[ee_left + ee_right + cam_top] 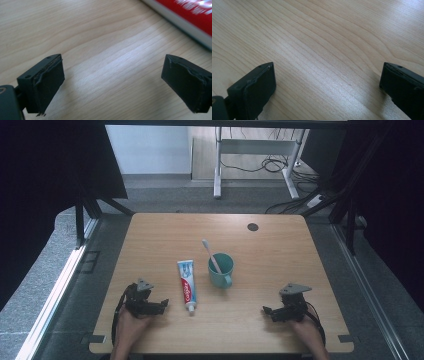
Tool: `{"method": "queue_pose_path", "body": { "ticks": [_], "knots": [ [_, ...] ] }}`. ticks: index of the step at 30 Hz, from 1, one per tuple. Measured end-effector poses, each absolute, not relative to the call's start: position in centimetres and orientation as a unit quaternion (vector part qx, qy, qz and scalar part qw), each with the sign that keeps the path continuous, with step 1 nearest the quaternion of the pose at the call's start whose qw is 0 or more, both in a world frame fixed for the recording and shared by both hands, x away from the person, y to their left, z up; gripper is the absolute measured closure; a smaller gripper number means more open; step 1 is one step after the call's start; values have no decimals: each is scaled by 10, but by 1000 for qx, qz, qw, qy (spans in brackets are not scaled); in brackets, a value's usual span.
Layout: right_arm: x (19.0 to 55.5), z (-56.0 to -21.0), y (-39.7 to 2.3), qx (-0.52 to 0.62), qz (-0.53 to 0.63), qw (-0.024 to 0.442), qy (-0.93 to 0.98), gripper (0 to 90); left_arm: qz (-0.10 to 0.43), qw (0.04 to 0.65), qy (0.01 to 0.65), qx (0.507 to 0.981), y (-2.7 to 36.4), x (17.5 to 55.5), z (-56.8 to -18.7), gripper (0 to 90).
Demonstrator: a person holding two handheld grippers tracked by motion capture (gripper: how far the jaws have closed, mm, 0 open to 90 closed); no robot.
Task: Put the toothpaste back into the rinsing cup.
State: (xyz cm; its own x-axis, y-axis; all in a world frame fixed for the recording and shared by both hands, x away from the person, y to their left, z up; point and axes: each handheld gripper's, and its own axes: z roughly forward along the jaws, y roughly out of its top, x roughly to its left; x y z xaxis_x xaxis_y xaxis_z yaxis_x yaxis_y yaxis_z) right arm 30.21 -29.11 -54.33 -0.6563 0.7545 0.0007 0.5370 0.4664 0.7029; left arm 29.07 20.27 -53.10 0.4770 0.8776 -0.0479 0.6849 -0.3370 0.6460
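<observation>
A teal mug (221, 270) stands near the table's middle with a white toothbrush (211, 255) leaning out of it to the upper left. Left of the mug lies a toothpaste tube (187, 285), cap toward the front edge. My left gripper (164, 305) rests low on the table at the front left, open and empty, its tips pointing at the tube. The tube's red side (192, 15) crosses the upper right corner of the left gripper view. At the front right my right gripper (265, 310) sits open over bare wood, nothing between its fingers (254, 87).
The wooden table (280, 255) has a dark round grommet (253, 226) near its back edge. Beyond the table are a grey floor, a white desk frame (218, 175) and loose cables (272, 166). Dark curtains hang at both sides.
</observation>
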Motion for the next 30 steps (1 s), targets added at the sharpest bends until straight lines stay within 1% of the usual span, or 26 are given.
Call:
{"method": "queue_pose_path", "body": {
  "ticks": [8,12,16,20,22,26,30],
  "knots": [
    [302,-543,-291,384,345,158,842,0,137,306,481,810,188,302,-521,67],
    [302,-543,-291,383,346,157,842,0,133,308,478,812,182,308,-517,106],
    [302,-543,-291,383,346,157,842,1,131,313,472,814,176,311,-512,178],
    [302,-543,-291,383,346,157,842,1,126,320,455,822,169,314,-506,345],
    [302,-543,-291,384,346,157,842,1,121,323,441,828,165,315,-502,460],
    [302,-543,-291,384,346,157,842,0,119,332,421,836,156,317,-495,624],
    [302,-543,-291,385,345,156,842,1,114,334,400,846,144,321,-488,824]
  ]
}}
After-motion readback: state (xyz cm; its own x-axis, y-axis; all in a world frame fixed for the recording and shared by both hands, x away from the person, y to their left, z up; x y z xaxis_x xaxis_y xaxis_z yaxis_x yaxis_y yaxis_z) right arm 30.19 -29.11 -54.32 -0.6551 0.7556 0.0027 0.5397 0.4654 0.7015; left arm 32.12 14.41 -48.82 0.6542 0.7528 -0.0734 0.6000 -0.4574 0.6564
